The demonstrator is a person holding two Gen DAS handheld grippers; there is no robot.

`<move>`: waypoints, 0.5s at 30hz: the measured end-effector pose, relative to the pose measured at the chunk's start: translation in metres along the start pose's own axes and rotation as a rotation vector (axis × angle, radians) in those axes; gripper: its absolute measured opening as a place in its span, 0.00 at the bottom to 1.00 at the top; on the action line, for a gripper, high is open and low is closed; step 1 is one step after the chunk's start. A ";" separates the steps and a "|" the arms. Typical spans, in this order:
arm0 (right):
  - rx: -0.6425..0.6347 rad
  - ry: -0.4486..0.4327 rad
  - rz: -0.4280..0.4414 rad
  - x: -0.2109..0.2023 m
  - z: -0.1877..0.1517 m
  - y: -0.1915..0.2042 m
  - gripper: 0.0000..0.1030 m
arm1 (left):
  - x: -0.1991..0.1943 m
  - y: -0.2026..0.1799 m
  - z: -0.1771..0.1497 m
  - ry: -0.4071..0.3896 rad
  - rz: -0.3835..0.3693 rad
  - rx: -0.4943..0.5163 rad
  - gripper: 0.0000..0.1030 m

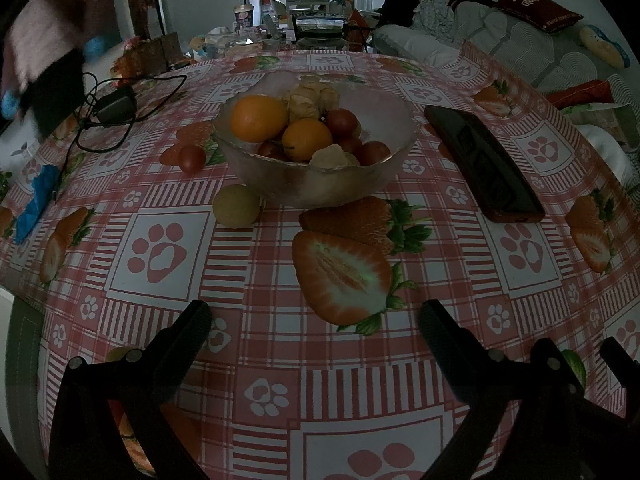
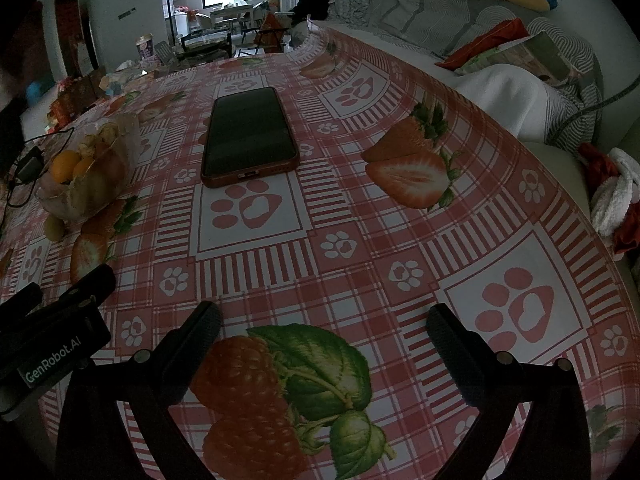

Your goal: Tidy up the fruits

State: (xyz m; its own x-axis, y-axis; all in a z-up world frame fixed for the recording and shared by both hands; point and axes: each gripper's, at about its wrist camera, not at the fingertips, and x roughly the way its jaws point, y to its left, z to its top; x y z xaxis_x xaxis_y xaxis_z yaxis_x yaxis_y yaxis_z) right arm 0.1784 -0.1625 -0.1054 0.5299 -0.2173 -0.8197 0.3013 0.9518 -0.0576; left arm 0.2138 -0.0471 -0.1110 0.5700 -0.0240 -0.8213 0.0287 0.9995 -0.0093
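A frosted glass bowl [image 1: 280, 184] stands mid-table, holding two oranges [image 1: 259, 117], small red tomatoes [image 1: 374, 151] and papery husked fruits [image 1: 310, 96]. Outside it lie a round yellow-green fruit [image 1: 236, 205] against its near-left wall and a red tomato [image 1: 192, 158] to its left. My left gripper [image 1: 314, 322] is open over the printed strawberry, well short of the bowl, nothing between its fingers. In the right wrist view the bowl [image 2: 86, 196] is far left, and my right gripper [image 2: 324, 322] is open and empty above the cloth.
A dark phone in a red case [image 1: 484, 162] [image 2: 250, 136] lies right of the bowl. A charger with black cable [image 1: 116, 106] sits back left, a blue object [image 1: 36, 204] at the left edge. The left gripper's body [image 2: 44, 336] is beside the right one. Sofa and cushions [image 2: 500, 48] border the table's right.
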 end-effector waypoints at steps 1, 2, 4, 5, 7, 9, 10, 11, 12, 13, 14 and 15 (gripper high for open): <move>0.000 0.000 0.000 0.000 0.000 0.000 1.00 | 0.000 0.000 0.000 0.000 0.000 0.000 1.00; 0.000 0.000 0.000 0.000 0.000 0.000 1.00 | 0.002 -0.001 -0.002 0.000 0.000 0.000 1.00; 0.000 0.000 0.000 0.000 0.000 0.000 1.00 | 0.002 -0.001 -0.002 0.000 0.000 0.000 1.00; 0.000 0.000 0.000 0.000 0.000 0.000 1.00 | 0.000 0.000 0.000 0.000 0.000 0.000 1.00; 0.000 0.000 0.000 0.000 0.000 0.000 1.00 | 0.000 0.000 0.000 0.000 0.000 0.000 1.00; 0.000 0.000 0.000 0.000 0.000 0.000 1.00 | 0.000 0.000 0.000 0.000 0.000 0.000 1.00; 0.000 0.000 0.000 0.000 0.000 0.000 1.00 | 0.001 0.000 -0.001 0.000 0.000 0.000 1.00; 0.000 0.000 0.000 0.000 0.000 0.000 1.00 | 0.000 0.000 0.000 0.000 0.000 0.000 1.00; 0.000 0.000 0.000 0.000 0.000 0.000 1.00 | 0.000 0.000 0.001 0.000 0.000 0.000 1.00; 0.000 0.000 0.000 0.000 0.000 0.000 1.00 | 0.001 0.000 0.000 0.000 0.000 0.000 1.00; 0.000 0.000 0.000 0.000 0.000 0.000 1.00 | 0.001 0.000 -0.001 0.000 0.000 0.000 1.00; 0.000 0.000 0.000 0.000 0.000 0.000 1.00 | -0.001 0.000 0.001 0.000 0.000 0.000 1.00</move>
State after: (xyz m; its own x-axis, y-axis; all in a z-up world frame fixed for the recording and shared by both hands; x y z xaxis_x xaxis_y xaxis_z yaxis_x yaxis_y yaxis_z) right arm 0.1781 -0.1622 -0.1054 0.5300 -0.2176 -0.8196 0.3015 0.9517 -0.0577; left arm 0.2140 -0.0468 -0.1101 0.5700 -0.0240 -0.8213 0.0287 0.9995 -0.0093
